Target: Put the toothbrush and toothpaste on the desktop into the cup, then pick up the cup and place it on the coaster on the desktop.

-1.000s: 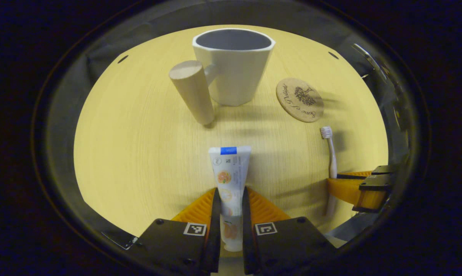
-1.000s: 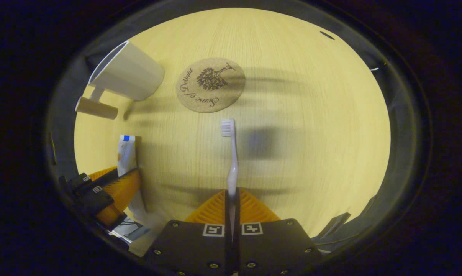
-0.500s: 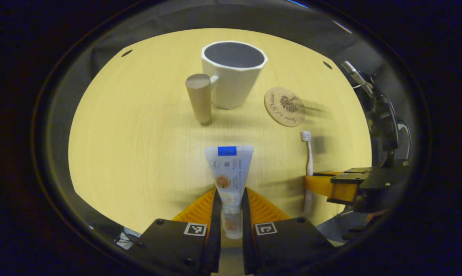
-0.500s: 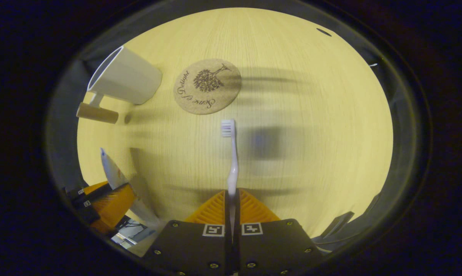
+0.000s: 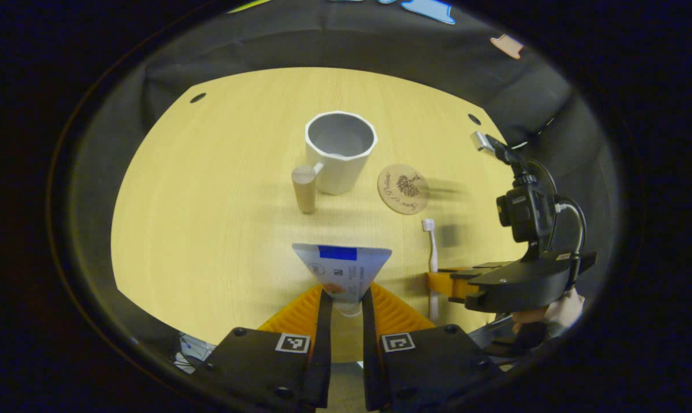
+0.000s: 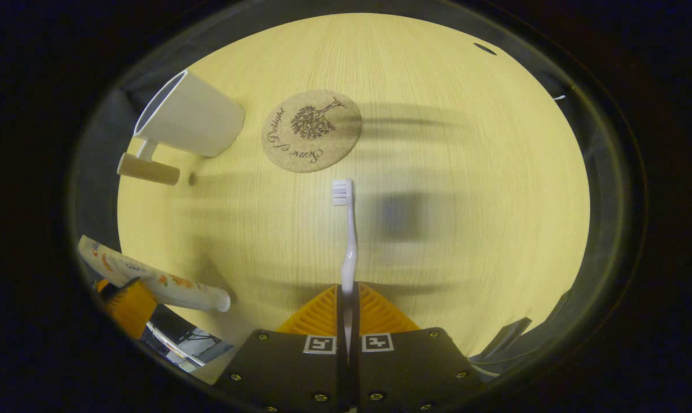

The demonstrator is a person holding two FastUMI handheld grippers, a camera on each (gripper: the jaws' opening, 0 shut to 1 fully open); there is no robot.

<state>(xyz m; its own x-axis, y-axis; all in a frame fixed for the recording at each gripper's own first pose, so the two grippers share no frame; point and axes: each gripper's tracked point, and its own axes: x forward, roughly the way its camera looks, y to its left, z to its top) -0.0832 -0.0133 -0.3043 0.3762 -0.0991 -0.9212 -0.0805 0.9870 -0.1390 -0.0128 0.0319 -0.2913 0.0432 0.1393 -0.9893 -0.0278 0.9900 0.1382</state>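
In the left gripper view, our left gripper (image 5: 343,304) pinches the toothpaste (image 5: 342,271) near its cap end, both fingers pressing on the narrow part of the tube while the flat crimped end fans out ahead of them, clear of the desktop (image 5: 208,229). Beyond it the cup (image 5: 339,150) stands upright with its mouth open toward us, a round wooden handle (image 5: 304,187) sticking out on the side. The coaster (image 5: 403,189) lies flat just beside the cup, apart from it. Farther off we see the right gripper (image 5: 446,285) holding the toothbrush (image 5: 432,252), bristles pointing toward the coaster, with a hand (image 5: 552,312) behind it.

We judge the tube soft and light: it will buckle if squeezed mid-body, so the firmer shoulder by the cap is the sensible hold, and that is where we have it. Its wide crimped end has to go into the cup's mouth, which looks roomy enough.

In the right gripper view, our right gripper (image 6: 346,298) is pressed nearly together on the toothbrush (image 6: 348,241), nipping the lower handle while the head reaches forward over the table. The coaster (image 6: 311,130) lies ahead, the cup (image 6: 192,121) to its left, tilted only by the lens. The toothpaste (image 6: 154,281) shows at the lower left in the other gripper.

The brush seems stiff, thin and smooth, so it could swivel in the pinch; a hold low on the handle leaves the head free to drop in first. The cup looks rigid and likely breakable, best taken by its handle or wall.
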